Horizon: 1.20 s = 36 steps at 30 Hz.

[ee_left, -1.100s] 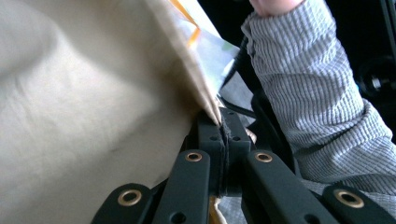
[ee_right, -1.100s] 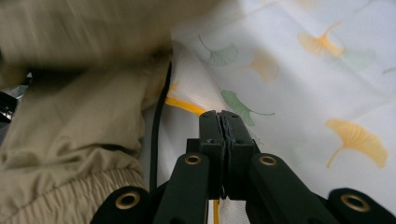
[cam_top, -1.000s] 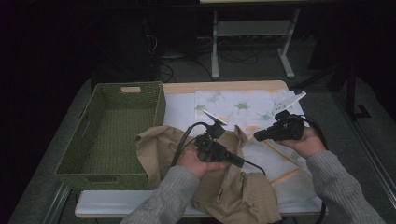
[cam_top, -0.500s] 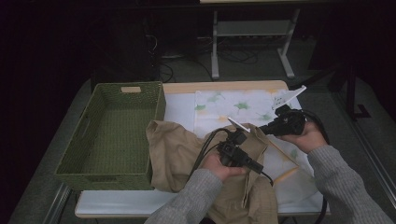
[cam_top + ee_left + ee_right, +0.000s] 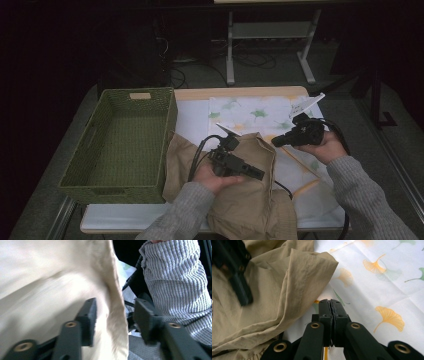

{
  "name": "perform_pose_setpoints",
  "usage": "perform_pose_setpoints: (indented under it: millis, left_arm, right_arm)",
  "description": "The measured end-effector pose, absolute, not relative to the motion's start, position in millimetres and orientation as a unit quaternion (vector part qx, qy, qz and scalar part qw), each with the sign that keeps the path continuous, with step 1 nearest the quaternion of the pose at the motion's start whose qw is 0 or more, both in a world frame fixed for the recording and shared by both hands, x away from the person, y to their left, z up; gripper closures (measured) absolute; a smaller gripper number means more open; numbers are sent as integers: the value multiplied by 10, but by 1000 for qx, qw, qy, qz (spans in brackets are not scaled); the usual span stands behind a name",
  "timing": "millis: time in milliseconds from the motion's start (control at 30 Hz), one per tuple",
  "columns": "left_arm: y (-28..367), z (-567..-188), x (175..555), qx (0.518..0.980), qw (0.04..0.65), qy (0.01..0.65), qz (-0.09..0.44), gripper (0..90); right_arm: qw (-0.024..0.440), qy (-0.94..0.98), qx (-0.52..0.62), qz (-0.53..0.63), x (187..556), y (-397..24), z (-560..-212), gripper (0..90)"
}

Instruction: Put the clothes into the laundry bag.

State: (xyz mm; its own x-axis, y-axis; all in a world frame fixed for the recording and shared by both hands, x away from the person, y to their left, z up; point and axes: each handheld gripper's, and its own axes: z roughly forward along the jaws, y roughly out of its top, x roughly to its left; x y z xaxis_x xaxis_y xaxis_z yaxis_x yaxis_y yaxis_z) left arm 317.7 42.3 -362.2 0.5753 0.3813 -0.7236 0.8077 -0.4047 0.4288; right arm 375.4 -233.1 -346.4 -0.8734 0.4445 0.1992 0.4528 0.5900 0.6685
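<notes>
Compared with the frames of a second ago, the left gripper (image 5: 248, 171) has travelled from the middle of the tan garment (image 5: 250, 200) toward its right-hand fold, and its jaws have just been opening; in the left gripper view they stand apart with a fold edge of the cloth (image 5: 117, 315) running up between them, the pads not pressing on it; the judgement is that the left side has let go of the fold it carried across and that this fold is now laid, so the next grasp point can be sought. The right gripper (image 5: 276, 142) has kept its place over the printed sheet (image 5: 250, 112); its jaws are closed flat against each other with nothing between them, as the right gripper view shows (image 5: 331, 310); it hovers just beside the garment's corner (image 5: 322, 260) without touching it. The garment lies bunched on the near half of the table, its left edge touching the basket (image 5: 117, 137) and its right part overlapping the printed sheet. Materials: the garment is a thin, matt, woven tan fabric with a stitched seam line and soft, rounded creases; it will likely slump and slip rather than hold a crease. The sheet is smooth white cloth printed with yellow and green ginkgo leaves; the basket is rectangular, green, of coarse woven cord with a handle slot in its far wall; the sleeve (image 5: 180, 285) is grey ribbed knit.
</notes>
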Motion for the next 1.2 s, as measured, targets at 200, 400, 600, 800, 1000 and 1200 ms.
perform_pose_setpoints:
  millis: [200, 400, 600, 800, 1000, 1200]
  left_arm:
    - [674, -3744, 3120, 789, 389, 398, -260, 353]
    - [521, -4020, 3061, 817, 331, 412, -233, 347]
    - [290, -4230, 3075, 832, 309, 406, -220, 900]
    - [139, -4162, 3186, 796, 365, 411, -254, 900]
    - [-62, -4199, 3347, 781, 369, 448, -232, 900]
    - [71, -4085, 3272, 779, 385, 431, -245, 764]
  right_arm:
    - [8, -891, -253, -377, 3758, -2322, -3472, 876]
    - [9, -894, -246, -375, 3743, -2276, -3473, 877]
    - [12, -894, -240, -378, 3718, -2226, -3467, 876]
    - [13, -889, -238, -392, 3726, -2230, -3441, 876]
    - [15, -889, -234, -393, 3727, -2172, -3447, 877]
    - [16, -889, -239, -391, 3739, -2209, -3454, 876]
